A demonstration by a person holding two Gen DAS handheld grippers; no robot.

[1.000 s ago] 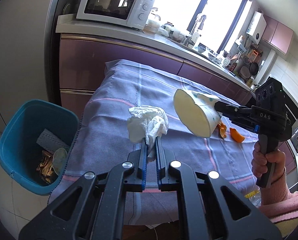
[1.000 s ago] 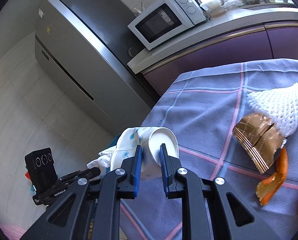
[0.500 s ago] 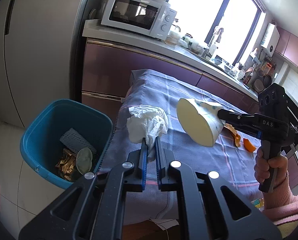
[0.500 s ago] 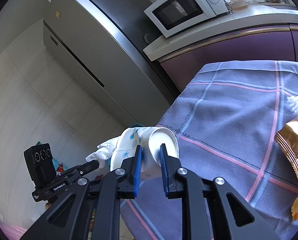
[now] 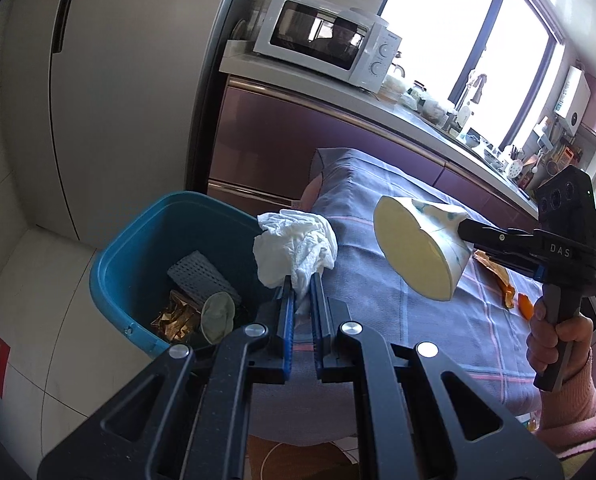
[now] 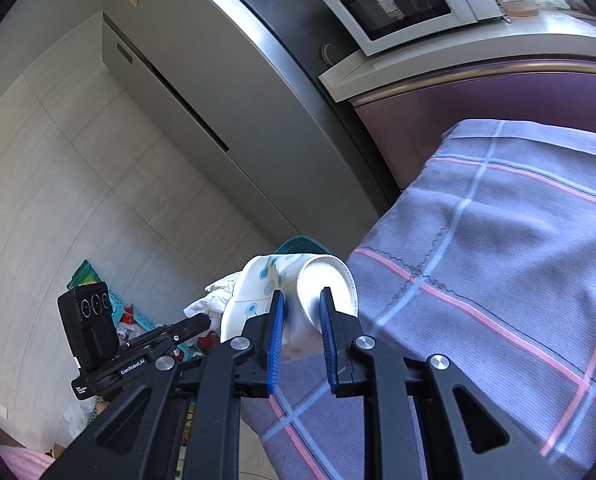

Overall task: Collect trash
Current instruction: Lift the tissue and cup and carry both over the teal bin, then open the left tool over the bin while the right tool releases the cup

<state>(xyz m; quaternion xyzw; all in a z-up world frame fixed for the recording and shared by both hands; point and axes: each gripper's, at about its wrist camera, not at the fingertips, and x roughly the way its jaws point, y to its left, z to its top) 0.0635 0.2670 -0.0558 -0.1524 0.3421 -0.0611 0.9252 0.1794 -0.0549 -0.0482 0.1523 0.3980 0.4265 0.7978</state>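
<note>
Since the drop into the blue bin [image 5: 138, 264] is what comes next, the thing to watch from the left wrist view is how the wadded tissue [image 5: 294, 248] sits relative to it: the left claw [image 5: 300, 300] is clenched on the tissue's tail, and the wad hangs right at the bin's near rim, with the opening down and to the left of it. Left hand is clearly the closer one. The right claw [image 5: 464, 232] is further right over the worktop [image 5: 438, 328], gripping a squashed paper cup [image 5: 418, 248] with its mouth facing this way. Bin already has a foil wrapper and some mesh stuff in it; its near wall is cut off behind the claw body

From the right wrist view the right claw [image 6: 300, 304] pinches the cup's [image 6: 294, 284] side wall, cup lying sideways, base facing the camera. The bin [image 6: 298, 242] is just a sliver behind the cup, so can't judge the gap from here. Tissue [image 6: 214, 298] peeks out past the cup
</note>
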